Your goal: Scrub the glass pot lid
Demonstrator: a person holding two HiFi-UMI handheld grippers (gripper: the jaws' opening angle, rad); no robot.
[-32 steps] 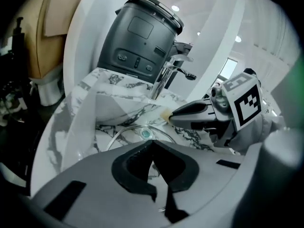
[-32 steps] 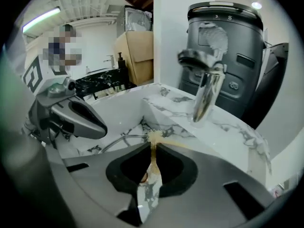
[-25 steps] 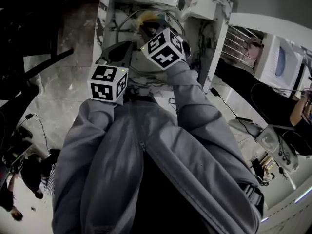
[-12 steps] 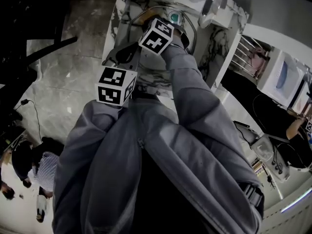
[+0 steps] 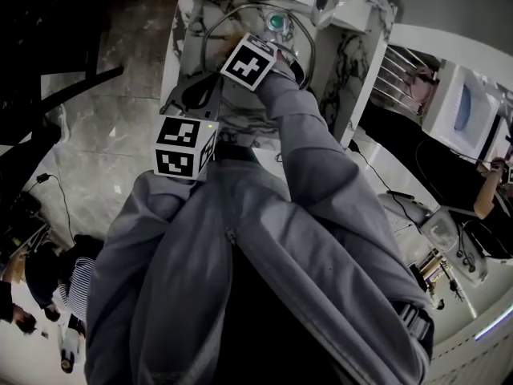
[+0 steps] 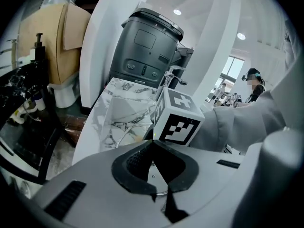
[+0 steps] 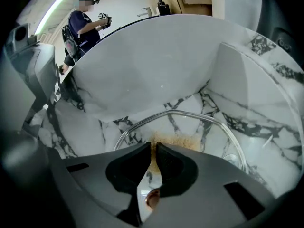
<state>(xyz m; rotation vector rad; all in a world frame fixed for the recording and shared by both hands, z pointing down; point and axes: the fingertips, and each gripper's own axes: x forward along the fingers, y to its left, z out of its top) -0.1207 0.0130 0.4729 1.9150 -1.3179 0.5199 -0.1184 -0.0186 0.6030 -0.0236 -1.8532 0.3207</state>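
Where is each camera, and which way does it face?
Left gripper view: on the left gripper, facing a grey machine; shut jaws, grey sleeve show.
Right gripper view: on the right gripper, facing down into the white marble sink; jaws pinch a tan scrubbing pad.
Head view: on the head, facing steeply down; sleeves show.
Head view and right gripper view share the clear glass pot lid.

Grey zip jacket [image 5: 240, 279], long sleeves [image 5: 313, 159]. L gripper [image 6: 153, 142], R gripper [image 7: 154, 146] grey plastic, black-lined; b/w marker cube [image 5: 184, 147] on each.
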